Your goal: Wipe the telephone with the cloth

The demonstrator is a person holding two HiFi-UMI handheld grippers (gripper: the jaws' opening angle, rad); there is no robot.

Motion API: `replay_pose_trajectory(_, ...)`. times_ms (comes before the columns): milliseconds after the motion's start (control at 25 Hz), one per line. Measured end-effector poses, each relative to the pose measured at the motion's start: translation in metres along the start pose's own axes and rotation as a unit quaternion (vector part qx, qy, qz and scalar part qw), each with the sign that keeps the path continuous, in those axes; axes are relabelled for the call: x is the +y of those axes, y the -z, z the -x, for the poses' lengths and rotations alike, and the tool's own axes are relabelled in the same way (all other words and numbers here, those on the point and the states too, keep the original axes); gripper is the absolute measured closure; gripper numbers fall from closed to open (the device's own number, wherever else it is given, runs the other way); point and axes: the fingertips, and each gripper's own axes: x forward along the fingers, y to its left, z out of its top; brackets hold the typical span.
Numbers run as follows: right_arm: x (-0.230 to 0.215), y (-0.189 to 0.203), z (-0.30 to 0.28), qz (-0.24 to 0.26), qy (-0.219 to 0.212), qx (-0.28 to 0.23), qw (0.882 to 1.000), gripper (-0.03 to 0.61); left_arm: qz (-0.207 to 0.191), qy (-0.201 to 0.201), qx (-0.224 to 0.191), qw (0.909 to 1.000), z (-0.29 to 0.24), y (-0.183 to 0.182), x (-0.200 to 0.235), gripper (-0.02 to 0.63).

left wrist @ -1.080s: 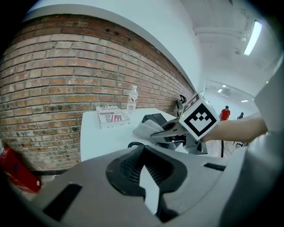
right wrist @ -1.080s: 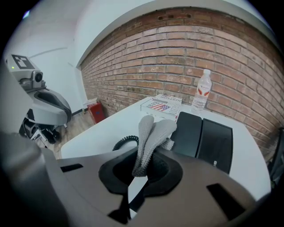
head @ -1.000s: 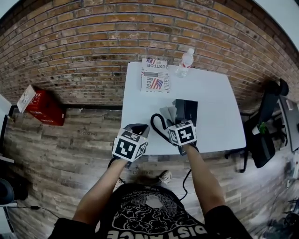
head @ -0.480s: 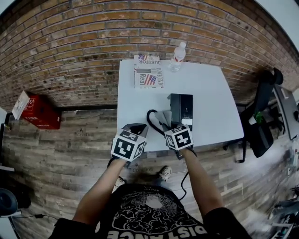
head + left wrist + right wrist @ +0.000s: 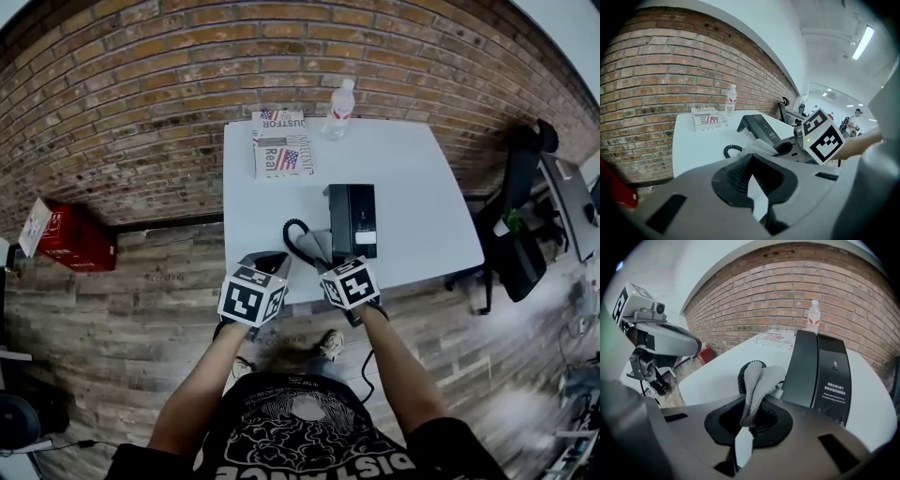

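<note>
Printed box [image 5: 278,150] at the far edge of the worktop [image 5: 412,187]: "Real" is read beside a flag emblem [image 5: 287,158], and "USTOR" is seen inverted on the far panel. Shirt [image 5: 309,433]: "DIS" is read inverted. Telephone [image 5: 352,218]: the label print is not legible.

Telephone [image 5: 352,220] on white table [image 5: 417,178]
</note>
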Motion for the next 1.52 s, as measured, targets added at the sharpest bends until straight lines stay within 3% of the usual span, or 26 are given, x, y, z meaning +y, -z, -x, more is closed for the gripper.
replay_pose_trajectory(200,-0.006,-0.018,0.014,-0.006,-0.002,-0.031,1.000,0.567,-0.001,-0.001,-0.001,1.0000,-0.005,-0.005,-0.002,0.607)
replay_pose_trajectory(480,-0.027,-0.078,0.049,0.003,0.005,-0.109,0.994,0.568,-0.004,-0.003,-0.004,1.0000,-0.015,-0.018,-0.005,0.607)
replay_pose_trajectory(720,-0.060,-0.130,0.080,0.015,0.019,-0.165,0.986,0.568,-0.006,-0.011,-0.012,0.9999,-0.023,-0.033,-0.005,0.607)
replay_pose_trajectory(960,-0.103,-0.161,0.094,0.021,0.041,-0.187,0.981,0.568,-0.004,-0.022,-0.020,0.9996,-0.032,-0.045,-0.001,0.607)
replay_pose_trajectory(1120,-0.132,-0.170,0.087,0.019,0.055,-0.178,0.982,0.568,-0.001,-0.031,-0.020,0.9993,-0.037,-0.051,0.006,0.607)
replay_pose_trajectory(1520,-0.167,-0.137,0.025,0.020,0.055,-0.066,0.996,0.568,0.010,-0.049,-0.023,0.9985,-0.042,-0.060,0.024,0.607)
